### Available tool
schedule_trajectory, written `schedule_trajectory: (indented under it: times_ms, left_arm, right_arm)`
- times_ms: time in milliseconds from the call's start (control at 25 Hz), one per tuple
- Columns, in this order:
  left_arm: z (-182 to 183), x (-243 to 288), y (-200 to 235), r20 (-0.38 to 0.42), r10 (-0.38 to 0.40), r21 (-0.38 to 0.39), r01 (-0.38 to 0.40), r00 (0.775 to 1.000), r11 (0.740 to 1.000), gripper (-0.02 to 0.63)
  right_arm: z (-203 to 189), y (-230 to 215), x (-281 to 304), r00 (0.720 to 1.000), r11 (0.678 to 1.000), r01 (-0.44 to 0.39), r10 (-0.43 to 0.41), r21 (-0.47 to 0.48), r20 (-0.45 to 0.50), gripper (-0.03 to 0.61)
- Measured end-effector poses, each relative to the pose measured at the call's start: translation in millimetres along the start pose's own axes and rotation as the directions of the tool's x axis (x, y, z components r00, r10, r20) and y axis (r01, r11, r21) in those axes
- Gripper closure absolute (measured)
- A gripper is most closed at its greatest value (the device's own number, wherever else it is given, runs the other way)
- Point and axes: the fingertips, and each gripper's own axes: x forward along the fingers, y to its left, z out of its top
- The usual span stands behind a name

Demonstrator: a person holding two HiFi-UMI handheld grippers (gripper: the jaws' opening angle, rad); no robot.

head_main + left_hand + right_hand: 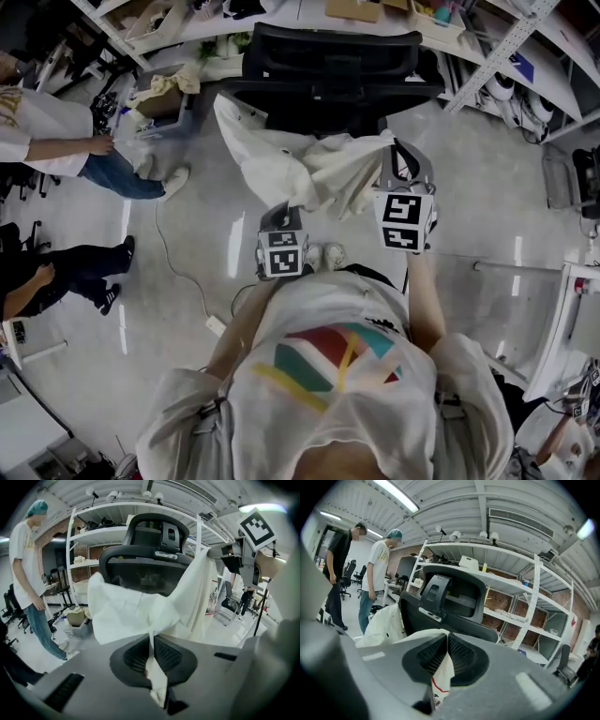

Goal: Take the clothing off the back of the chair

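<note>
A white garment [300, 169] hangs spread between my two grippers, just in front of the black mesh office chair [333, 66]. My left gripper [281, 214] is shut on the garment's lower edge, and cloth [126, 611] bunches between its pads [152, 644]. My right gripper [394, 148] is higher and to the right, shut on another fold with a red line on it [440, 677]. The chair back [150, 559] stands behind the cloth. I cannot tell whether the garment's far corner [225, 108] still touches the chair.
A person in a white shirt and jeans [56, 141] stands at the left, another in black [47, 272] below. Metal shelving [506, 47] lines the back. A box of cloths [164, 94] sits left of the chair. A cable and power strip [216, 323] lie on the floor.
</note>
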Motion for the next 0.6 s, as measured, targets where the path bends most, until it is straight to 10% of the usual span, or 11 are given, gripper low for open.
schedule_trajectory:
  times_ms: [600]
  left_arm:
    - [108.2,-40.9,6.6,0.347,0.03,-0.043,-0.016,0.938,0.999,0.591]
  right_arm:
    - [-18.6,-34.2,-15.6,0.995,0.993,0.097,-0.095,0.07,-0.027,0.566]
